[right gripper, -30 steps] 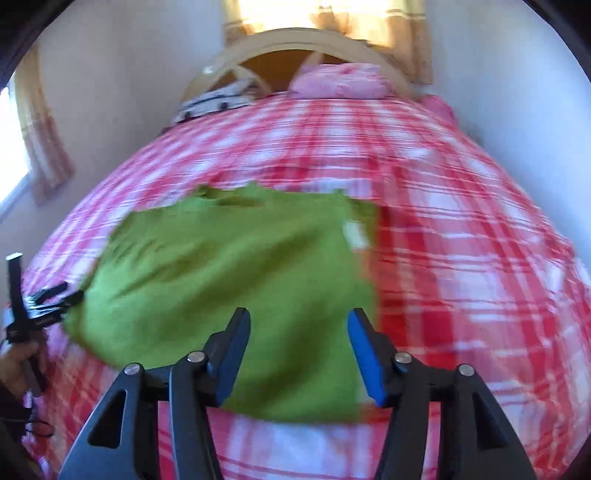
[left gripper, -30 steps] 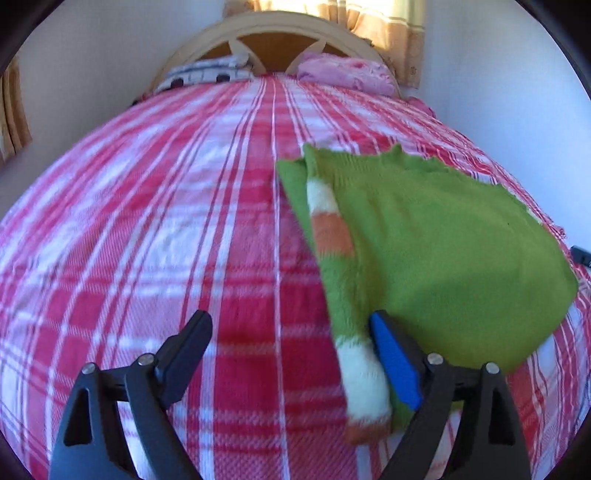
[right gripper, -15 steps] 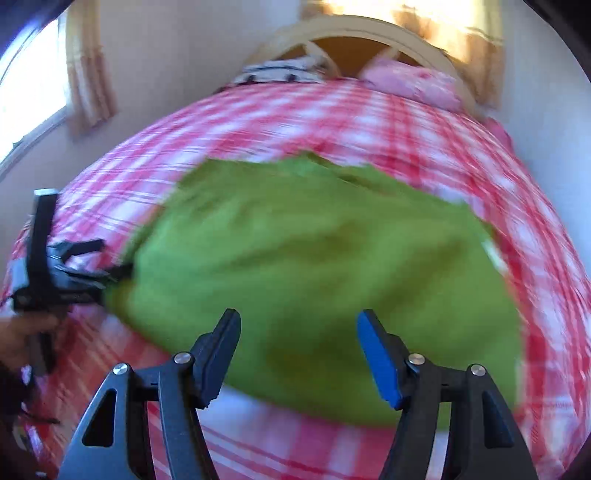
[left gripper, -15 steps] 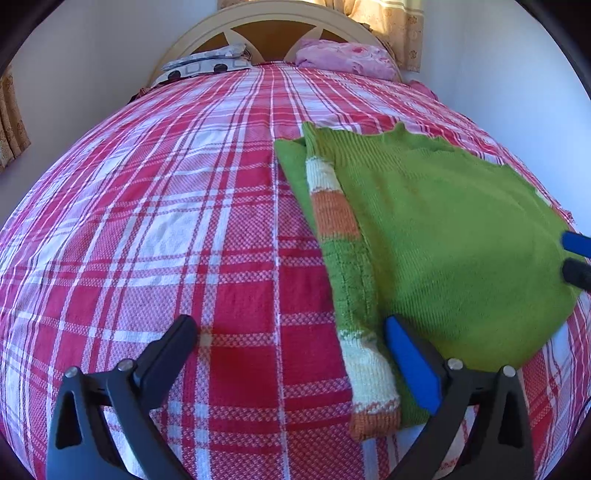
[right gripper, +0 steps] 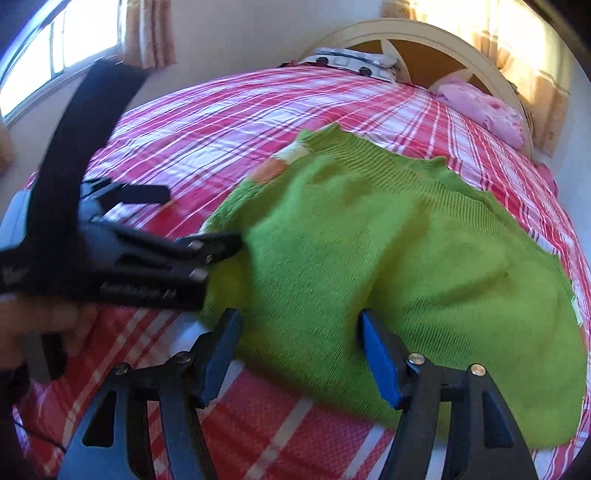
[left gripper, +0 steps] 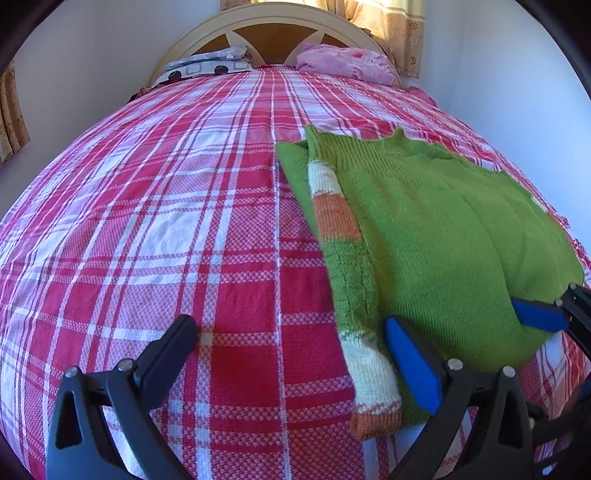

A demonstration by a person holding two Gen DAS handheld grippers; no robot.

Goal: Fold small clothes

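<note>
A green knitted sweater (left gripper: 443,240) lies flat on the red plaid bedcover (left gripper: 166,221). Its green, white and orange striped sleeve (left gripper: 334,214) is folded along its left side. My left gripper (left gripper: 291,350) is open wide at the near left corner, its blue pad beside the sleeve cuff, holding nothing. My right gripper (right gripper: 299,350) is open over the sweater's (right gripper: 406,240) near hem, which lies between its fingers unpinched. One of its blue fingers (left gripper: 535,315) shows at the right edge of the left wrist view. The left gripper (right gripper: 201,216) and a hand (right gripper: 37,325) appear left in the right wrist view.
A pink pillow (left gripper: 343,66) and a patterned pillow (left gripper: 207,68) lie against the headboard (left gripper: 273,33). White walls flank the bed, with a curtained window (right gripper: 55,55) on one side. The bed's near edge runs just under the grippers.
My right gripper swept leftwards along the sweater's near hem towards the left gripper, rolling as it went. The left gripper's jaws widened; that hand stayed put. The sweater has not moved.
</note>
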